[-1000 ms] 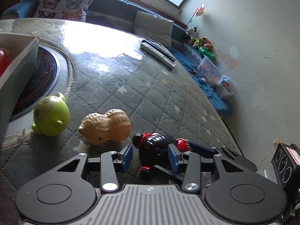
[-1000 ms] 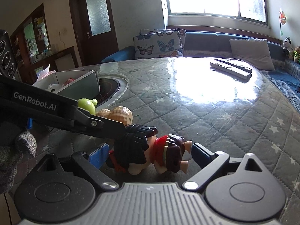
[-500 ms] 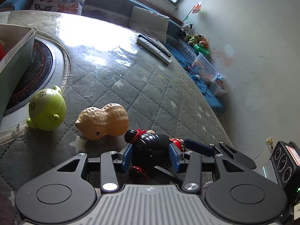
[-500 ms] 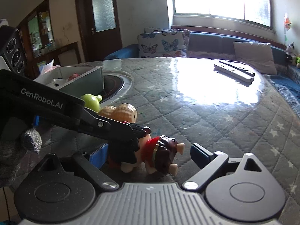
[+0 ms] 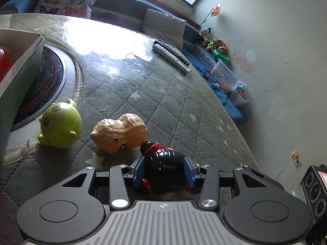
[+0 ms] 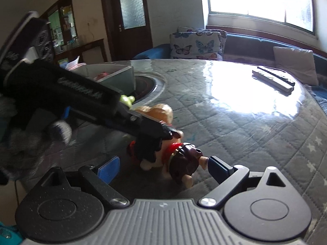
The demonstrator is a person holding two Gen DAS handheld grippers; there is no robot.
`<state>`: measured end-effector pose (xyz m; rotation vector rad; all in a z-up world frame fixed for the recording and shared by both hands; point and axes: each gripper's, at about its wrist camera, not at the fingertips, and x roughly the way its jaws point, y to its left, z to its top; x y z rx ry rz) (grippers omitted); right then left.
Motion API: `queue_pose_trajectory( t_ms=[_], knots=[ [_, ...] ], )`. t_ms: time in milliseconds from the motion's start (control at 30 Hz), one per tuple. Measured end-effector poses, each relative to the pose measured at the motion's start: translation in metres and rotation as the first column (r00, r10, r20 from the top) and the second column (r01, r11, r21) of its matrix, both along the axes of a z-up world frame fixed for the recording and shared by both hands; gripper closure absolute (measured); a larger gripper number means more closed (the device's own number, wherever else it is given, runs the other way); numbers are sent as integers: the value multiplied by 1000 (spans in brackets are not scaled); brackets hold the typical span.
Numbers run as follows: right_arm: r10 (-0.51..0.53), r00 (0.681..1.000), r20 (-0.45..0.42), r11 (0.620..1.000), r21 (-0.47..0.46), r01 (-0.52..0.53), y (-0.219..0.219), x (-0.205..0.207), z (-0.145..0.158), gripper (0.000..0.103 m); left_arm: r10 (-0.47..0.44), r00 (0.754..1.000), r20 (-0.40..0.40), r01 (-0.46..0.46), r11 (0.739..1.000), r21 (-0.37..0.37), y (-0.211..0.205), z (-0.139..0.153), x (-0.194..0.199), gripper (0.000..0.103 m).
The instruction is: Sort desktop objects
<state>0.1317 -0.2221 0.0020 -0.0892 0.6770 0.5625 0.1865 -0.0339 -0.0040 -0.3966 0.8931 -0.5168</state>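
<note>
Blue pads of your left gripper (image 5: 163, 170) are closing around the black-clad figurine (image 5: 163, 159), which is lying on the quilted surface (image 5: 184, 102) between them; whether they are pressing it yet is hard to tell. A second ago the toy's black head was sitting beside the left pad; now it is poking out ahead, so the gripper is sitting deeper over the body. Your right gripper (image 6: 163, 165) is standing wide apart around the same toy, touching nothing. That suggests a pickup is starting. Beyond, the peanut toy (image 5: 120, 132) and green toy (image 5: 60, 123) are waiting beside the box (image 5: 22, 61).
</note>
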Motion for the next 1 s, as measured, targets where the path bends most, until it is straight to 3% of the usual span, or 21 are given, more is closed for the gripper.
queue_pose_trajectory(
  t_ms=[300,600,1000],
  knots=[
    [-38,999,19,998,-50,39,-6,16,-1,14,-6,1000,-2,6,1000,-1,0,0,1,57],
    [40,999,10,996,-80,-39,5,22,-6,26,3,1000,-14,-3,1000,-13,0,-2,5,56],
    [57,998,-1,995,-87,-56,7,5,-2,36,0,1000,-23,-1,1000,-28,4,-3,6,54]
  ],
)
